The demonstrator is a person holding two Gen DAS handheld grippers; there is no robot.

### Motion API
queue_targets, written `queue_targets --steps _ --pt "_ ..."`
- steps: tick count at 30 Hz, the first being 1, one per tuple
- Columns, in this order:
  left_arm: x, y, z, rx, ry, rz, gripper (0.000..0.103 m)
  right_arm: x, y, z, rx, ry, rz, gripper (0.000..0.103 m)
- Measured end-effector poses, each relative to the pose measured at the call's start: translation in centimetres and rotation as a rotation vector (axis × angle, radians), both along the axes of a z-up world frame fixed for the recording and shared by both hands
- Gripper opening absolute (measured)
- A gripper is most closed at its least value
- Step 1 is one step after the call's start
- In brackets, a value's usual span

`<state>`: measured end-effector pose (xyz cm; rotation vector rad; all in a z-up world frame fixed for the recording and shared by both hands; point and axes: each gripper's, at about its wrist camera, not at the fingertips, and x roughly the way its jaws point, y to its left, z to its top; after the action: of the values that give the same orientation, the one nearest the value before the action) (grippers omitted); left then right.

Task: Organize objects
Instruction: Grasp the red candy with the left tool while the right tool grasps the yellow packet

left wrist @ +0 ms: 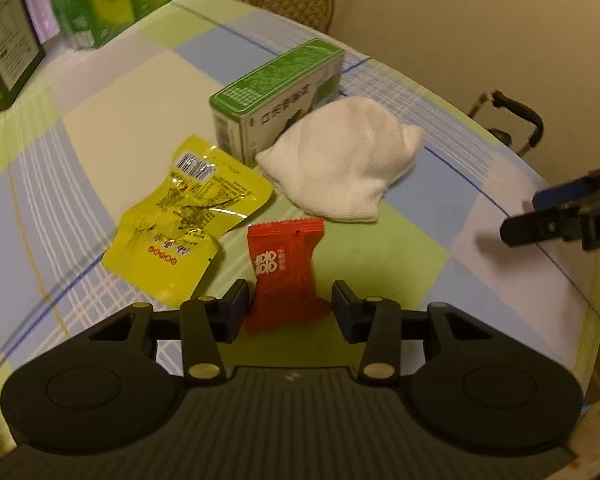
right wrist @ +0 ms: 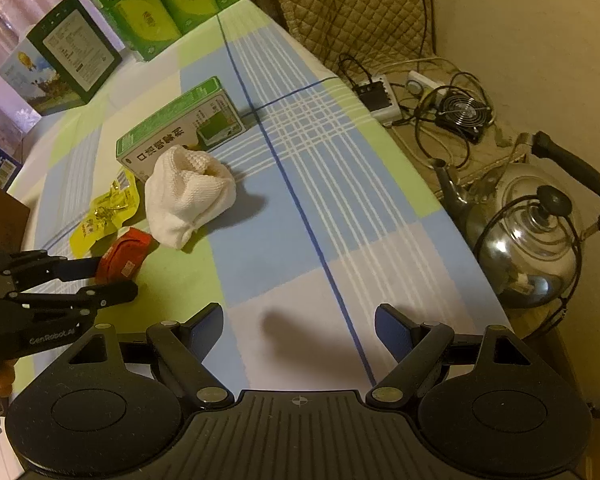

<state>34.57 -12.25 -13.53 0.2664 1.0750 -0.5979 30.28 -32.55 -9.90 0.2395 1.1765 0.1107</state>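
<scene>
Left gripper (left wrist: 290, 306) fingers spread, straddling the red sachet (left wrist: 286, 276) but not pinching yet — 1 pad touching, so closing could skid it. Yellow packet (left wrist: 184, 220) sits just outside the left finger, may snag. Right gripper (right wrist: 299, 330) wide open over bare cloth — holding nothing.

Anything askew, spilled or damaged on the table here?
Nothing spilled or damaged. The items are just an unsorted cluster: white cloth crumpled against the green box, yellow packet creased, red packet between the open left gripper. Right gripper open, empty.
</scene>
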Motion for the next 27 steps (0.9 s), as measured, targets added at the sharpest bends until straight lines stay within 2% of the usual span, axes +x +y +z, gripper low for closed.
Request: queue_targets --steps 6,7,12,15,18,21,27 --pt "0.7 -0.5 0.1 -0.014 0.009 0.056 0.038 0.5 0.5 -0.1 0.005 0.000 0.029 0.080" --pt "0.7 -0.5 0.1 -0.016 0.005 0.064 0.027 0.5 0.6 -0.1 0.008 0.000 0.033 0.080" --pt "-0.1 0.3 0.5 -0.020 0.012 0.123 0.025 0.7 1.4 0.0 0.045 -0.018 0.067 0.080" --pt "-1.3 1.9 1.0 -0.010 0.005 0.166 0.025 0.7 2.6 0.2 0.071 -0.055 0.128 0.080" --pt "-2.3 4.5 1.4 -0.007 0.009 0.250 0.025 0.6 4.4 0.6 0.085 -0.117 0.227 0.080" --pt "-3.1 7.3 1.8 0.001 0.010 0.354 0.025 0.5 7.2 0.8 0.040 -0.207 0.370 0.080" --pt "-4.1 11.7 2.5 0.003 -0.008 0.501 0.025 0.0 13.7 -0.6 -0.204 -0.451 0.713 0.080"
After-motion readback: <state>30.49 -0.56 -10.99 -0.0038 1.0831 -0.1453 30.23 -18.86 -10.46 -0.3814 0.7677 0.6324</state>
